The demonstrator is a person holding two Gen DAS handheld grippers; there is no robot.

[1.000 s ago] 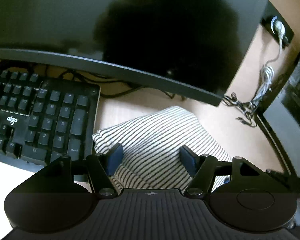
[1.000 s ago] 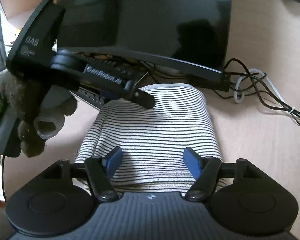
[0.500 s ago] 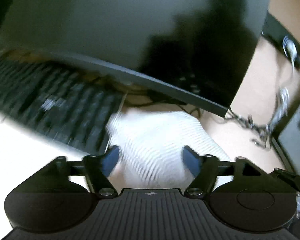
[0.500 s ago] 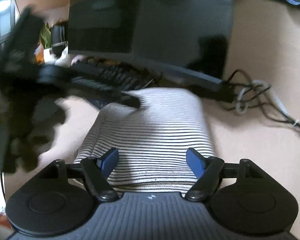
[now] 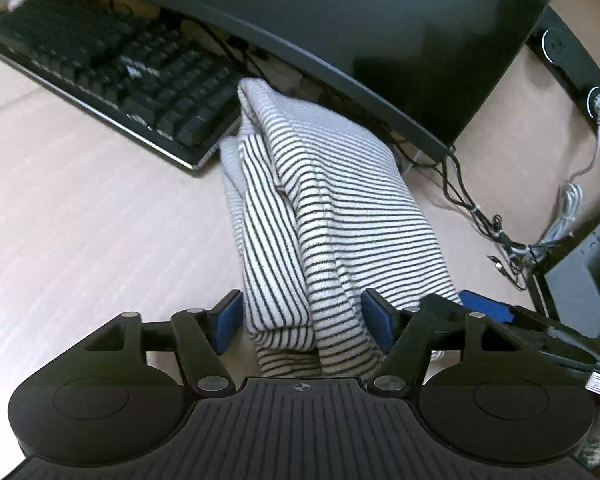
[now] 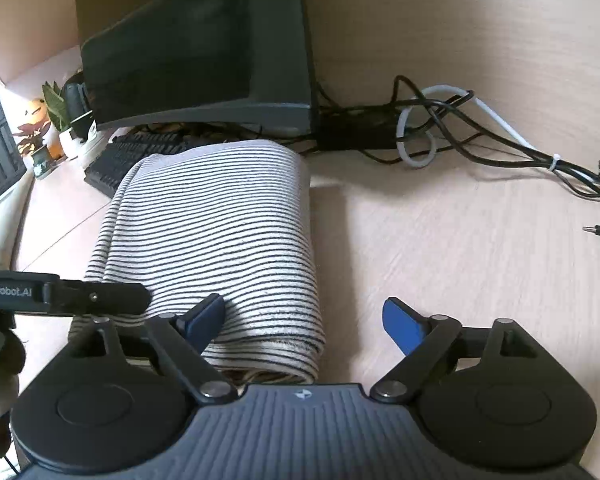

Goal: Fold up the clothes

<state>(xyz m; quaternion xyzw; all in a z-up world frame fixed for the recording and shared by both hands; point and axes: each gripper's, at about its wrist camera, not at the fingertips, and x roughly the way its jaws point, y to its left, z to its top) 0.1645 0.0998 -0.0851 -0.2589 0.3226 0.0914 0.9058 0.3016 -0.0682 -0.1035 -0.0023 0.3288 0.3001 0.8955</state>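
Observation:
A folded white garment with thin black stripes [image 5: 340, 208] lies on the pale wooden desk, its far end against the keyboard and the monitor foot. My left gripper [image 5: 303, 316] is open, its blue pads [image 5: 230, 316] standing either side of the garment's near end without pinching it. In the right wrist view the same garment [image 6: 212, 232] sits left of centre. My right gripper [image 6: 304, 320] is open; its left pad rests over the garment's right part and its right pad is over bare desk. The left gripper's finger [image 6: 96, 298] reaches in from the left.
A dark monitor [image 5: 380, 20] stands behind the garment, with a black keyboard [image 5: 132, 72] to its left. Tangled cables [image 6: 440, 132] lie at the right, and sockets [image 5: 598, 104] sit on the wall. Small potted plants [image 6: 56, 120] stand far left. A dark case [image 5: 580, 288] stands right.
Both grippers have drawn back to the garment's near end. The left one came down from over the cloth's far left side. The right view has shifted right, so the garment sits left of centre.

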